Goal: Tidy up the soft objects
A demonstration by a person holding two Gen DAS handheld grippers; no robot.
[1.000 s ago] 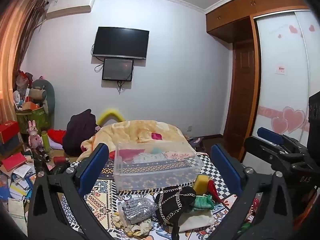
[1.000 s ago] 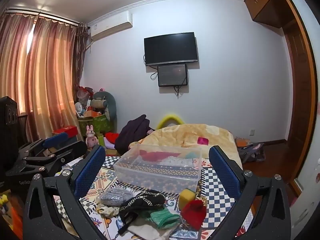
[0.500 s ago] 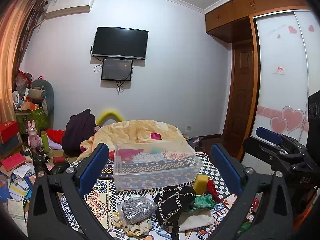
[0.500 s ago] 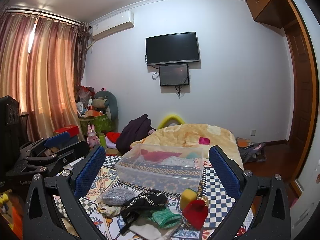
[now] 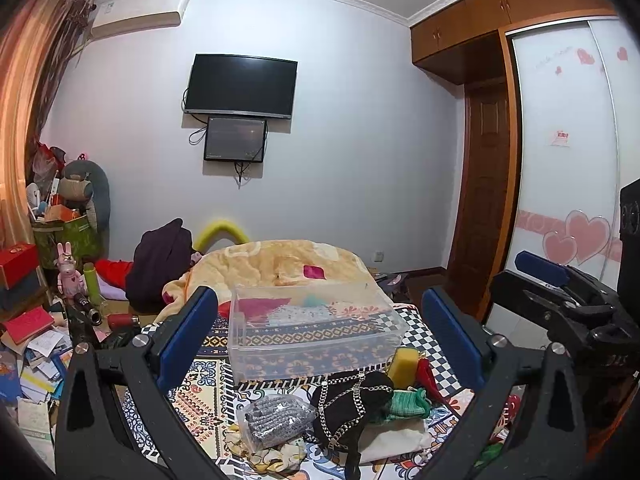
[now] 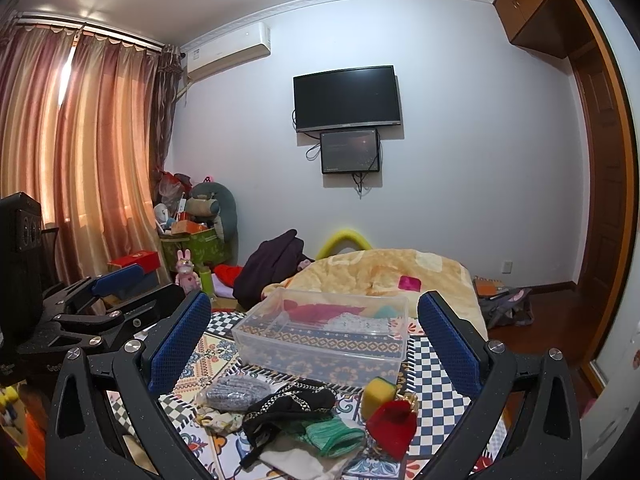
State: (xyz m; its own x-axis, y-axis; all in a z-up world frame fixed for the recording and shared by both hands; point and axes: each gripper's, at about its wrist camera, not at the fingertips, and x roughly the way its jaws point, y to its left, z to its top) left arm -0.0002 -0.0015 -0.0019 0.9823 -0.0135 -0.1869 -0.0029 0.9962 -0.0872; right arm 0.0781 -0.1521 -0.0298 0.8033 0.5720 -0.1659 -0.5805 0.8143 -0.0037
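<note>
- Left gripper and right gripper both hover with jaws spread wide, grasping nothing.
- Clear plastic bin sits at 12 o'clock.
- Soft pile at 6 o'clock: black chained bag, yellow sponge, red pouch.

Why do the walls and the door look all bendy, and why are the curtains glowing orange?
Left wrist view: the fisheye lens bows the wardrobe and door frame, and the corners go black. Right wrist view: the door frame curves the same way; daylight shines through the curtains, so they glow, with a bright patch on the ceiling above them. Both views look sharp, including the clear bin.
</note>
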